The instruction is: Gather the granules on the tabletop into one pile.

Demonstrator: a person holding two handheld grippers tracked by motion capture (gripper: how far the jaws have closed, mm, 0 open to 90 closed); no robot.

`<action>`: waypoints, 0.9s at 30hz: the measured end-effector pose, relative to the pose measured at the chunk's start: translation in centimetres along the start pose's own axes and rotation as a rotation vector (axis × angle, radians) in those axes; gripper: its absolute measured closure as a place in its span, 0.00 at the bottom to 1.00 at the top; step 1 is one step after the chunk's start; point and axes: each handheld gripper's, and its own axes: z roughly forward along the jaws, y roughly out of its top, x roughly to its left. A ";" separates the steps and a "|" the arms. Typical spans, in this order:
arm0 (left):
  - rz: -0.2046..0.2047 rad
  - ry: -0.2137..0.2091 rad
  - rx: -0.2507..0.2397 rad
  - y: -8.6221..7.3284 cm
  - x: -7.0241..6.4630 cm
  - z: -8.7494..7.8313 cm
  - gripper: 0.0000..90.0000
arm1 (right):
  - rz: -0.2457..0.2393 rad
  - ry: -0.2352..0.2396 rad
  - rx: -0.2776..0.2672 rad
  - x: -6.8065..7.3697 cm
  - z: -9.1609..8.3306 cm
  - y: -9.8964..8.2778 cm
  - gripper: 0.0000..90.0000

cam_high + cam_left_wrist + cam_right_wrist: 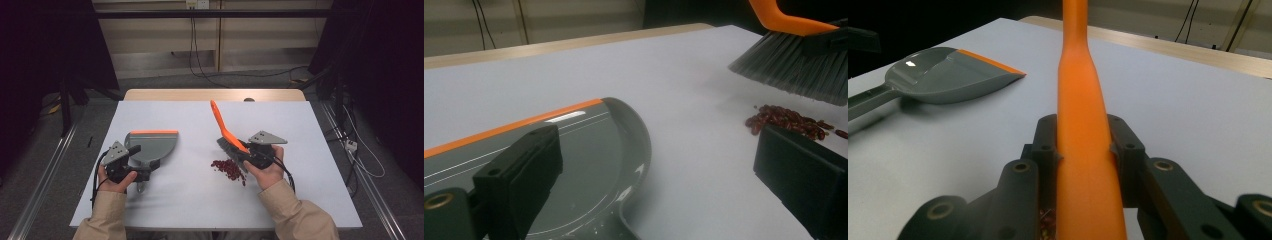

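Note:
A grey dustpan (154, 144) with an orange lip lies flat on the left of the white table (310, 130). My left gripper (140, 162) is at its handle end, open, with the jaws standing wide on either side of the pan (589, 150). My right gripper (246, 150) is shut on the orange handle of a brush (221, 125), and the handle (1083, 100) runs up between the jaws. The grey bristles (794, 65) hang just above the table, behind a small heap of red beans (227, 169), which also lies ahead of the left gripper (786, 120).
The table's wooden back edge (215, 94) borders a floor with cables (200, 70). A power strip (351, 145) lies on the floor to the right. Bare white surface extends in front of and behind the beans.

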 end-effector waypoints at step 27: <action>-0.001 0.000 0.001 0.0 0.1 0.0 0.06 | -0.105 0.469 0.077 -1.4 0.1 -0.4 0.79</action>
